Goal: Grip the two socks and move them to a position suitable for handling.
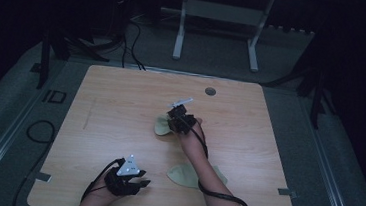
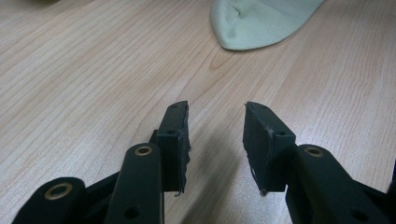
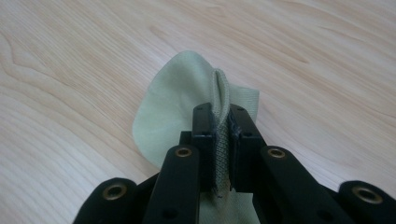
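Note:
Two pale green socks lie on the wooden table (image 1: 121, 102). My right gripper (image 3: 223, 122) is shut on a pinched fold of the far sock (image 3: 177, 102), which hangs from the jaws just above the wood; from above, that gripper (image 1: 176, 116) sits near the table's middle with the sock (image 1: 161, 126) beside it. The second sock (image 1: 185, 174) lies flat near the front edge, partly under the right forearm. My left gripper (image 2: 215, 121) rests open over bare wood at the front left (image 1: 132, 176), the second sock's toe (image 2: 257, 23) ahead of it.
A small round grommet hole (image 1: 210, 91) sits near the table's far edge. Cables trail from both grippers off the front edge. A white metal stand (image 1: 218, 26) and dark floor cables lie beyond the table.

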The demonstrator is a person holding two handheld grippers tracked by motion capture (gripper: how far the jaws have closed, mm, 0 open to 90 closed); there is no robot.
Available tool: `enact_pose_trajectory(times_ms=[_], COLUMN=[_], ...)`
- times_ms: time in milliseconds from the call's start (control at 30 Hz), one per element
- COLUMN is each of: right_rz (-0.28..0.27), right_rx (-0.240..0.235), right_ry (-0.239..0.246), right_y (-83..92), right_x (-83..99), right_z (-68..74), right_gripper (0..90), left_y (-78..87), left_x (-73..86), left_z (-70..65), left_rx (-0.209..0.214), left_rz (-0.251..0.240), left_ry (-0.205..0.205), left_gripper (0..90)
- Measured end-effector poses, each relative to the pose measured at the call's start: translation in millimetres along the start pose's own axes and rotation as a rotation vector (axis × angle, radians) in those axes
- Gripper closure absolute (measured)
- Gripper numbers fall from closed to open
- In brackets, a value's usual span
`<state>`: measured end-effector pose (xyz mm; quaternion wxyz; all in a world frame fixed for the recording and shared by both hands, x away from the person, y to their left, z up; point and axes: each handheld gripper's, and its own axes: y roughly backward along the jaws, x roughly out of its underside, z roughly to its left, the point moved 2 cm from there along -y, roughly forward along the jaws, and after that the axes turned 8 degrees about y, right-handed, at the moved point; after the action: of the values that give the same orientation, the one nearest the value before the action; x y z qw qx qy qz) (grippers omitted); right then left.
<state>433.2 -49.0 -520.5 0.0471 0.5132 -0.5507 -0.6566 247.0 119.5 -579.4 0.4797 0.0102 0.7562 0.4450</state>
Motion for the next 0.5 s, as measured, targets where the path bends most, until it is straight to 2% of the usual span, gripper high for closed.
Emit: enact_pose_trajectory(times_ms=[133,167,200,233,333,400,500], right_rz=[-0.016,-0.027,-0.027,-0.028,-0.031,-0.032,-0.027], right_rx=[0.015,0.023,0.023,0.045,0.050,0.057,0.062], right_ry=[-0.013,-0.021,-0.021,-0.025,-0.030,-0.048,-0.063], right_y=[17.3,28.1,28.1,37.7,42.1,51.9,55.8], right_x=[7.1,12.0,12.0,17.9,21.3,34.0,47.0], right_z=[-10.5,-16.0,-16.0,-21.4,-24.3,-32.3,-36.7], right_gripper=[83.2,83.2,83.2,83.2,83.2,83.2,83.2], left_y=[0.5,0.7,0.8,1.0,1.2,0.7,-0.5], left_x=[-0.2,-0.3,-0.4,-0.6,-1.0,-1.7,-2.7], left_z=[1.3,1.6,1.4,1.3,0.5,-0.9,-1.8], left_rx=[-0.003,-0.003,-0.002,-0.002,-0.004,-0.002,-0.001], left_rz=[-0.003,-0.001,-0.003,-0.004,-0.003,-0.004,-0.004], left_ry=[0.008,0.006,0.007,0.008,0.006,0.006,0.011], left_gripper=[60.1,60.2,60.2,60.2,60.2,60.2,60.2])
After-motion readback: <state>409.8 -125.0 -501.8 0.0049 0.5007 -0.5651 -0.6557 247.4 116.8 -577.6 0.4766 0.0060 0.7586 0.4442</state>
